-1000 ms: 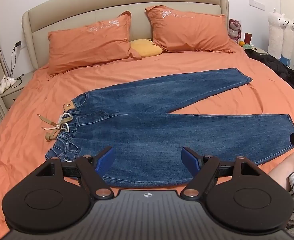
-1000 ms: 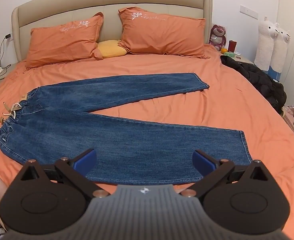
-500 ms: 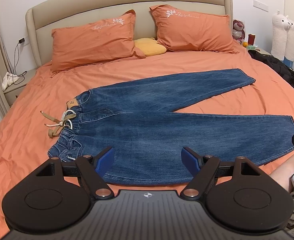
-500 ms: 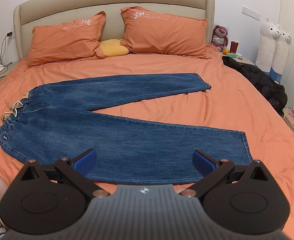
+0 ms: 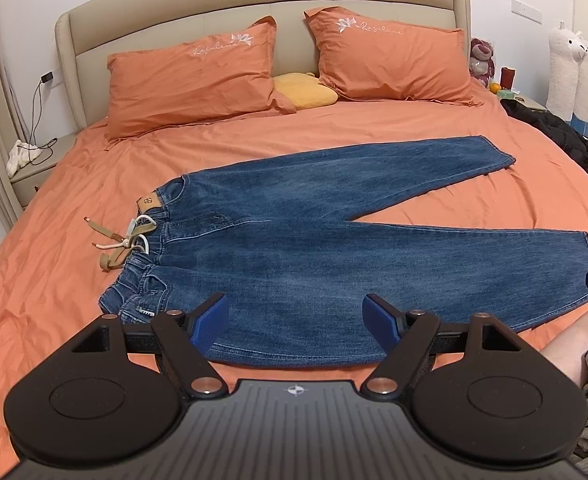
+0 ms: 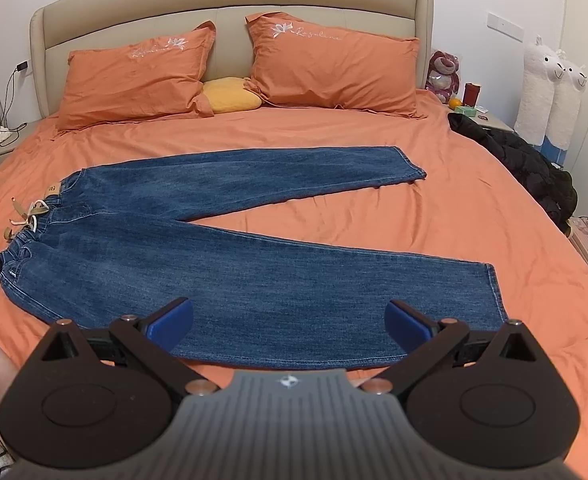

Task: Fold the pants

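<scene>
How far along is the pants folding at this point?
Done: the jeans lie flat on the bed, legs spread apart. In hand: nothing; the left gripper and right gripper hover open over the near leg. Left: every fold.

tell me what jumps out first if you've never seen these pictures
A pair of blue jeans lies flat across the middle of the orange bed, legs spread in a V, waistband to the left. Two orange pillows lean on the headboard. Both tools, left and right, hang open over the near leg.
</scene>
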`<state>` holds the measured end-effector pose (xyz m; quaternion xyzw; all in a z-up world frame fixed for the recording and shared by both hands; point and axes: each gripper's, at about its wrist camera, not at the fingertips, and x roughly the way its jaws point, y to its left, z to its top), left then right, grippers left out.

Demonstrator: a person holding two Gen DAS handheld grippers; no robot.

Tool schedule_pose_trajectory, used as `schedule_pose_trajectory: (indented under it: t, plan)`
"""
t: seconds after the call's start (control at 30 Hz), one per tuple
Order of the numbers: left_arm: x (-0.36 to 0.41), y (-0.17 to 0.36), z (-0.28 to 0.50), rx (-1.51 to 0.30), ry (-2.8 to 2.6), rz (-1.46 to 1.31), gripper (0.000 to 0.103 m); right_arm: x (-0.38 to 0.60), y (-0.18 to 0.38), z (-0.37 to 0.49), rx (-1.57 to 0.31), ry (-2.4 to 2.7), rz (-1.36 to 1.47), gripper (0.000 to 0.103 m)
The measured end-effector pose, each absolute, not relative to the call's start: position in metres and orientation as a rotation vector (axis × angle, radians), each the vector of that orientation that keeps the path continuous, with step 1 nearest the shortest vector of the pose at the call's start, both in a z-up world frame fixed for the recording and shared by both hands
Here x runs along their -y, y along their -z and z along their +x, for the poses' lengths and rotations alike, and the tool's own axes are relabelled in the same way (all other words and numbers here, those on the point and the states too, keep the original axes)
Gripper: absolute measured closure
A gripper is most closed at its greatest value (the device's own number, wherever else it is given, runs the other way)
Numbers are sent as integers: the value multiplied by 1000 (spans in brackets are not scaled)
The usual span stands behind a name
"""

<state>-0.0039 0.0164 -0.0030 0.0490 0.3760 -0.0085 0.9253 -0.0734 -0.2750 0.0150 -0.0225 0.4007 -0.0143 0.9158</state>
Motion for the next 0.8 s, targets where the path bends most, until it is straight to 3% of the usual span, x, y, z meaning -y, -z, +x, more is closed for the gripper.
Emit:
schedule_pose_trajectory:
  t: [0.8]
  plan:
    - [-15, 5, -3, -774, 19, 106, 14, 273, -16, -74, -821, 28, -58, 5]
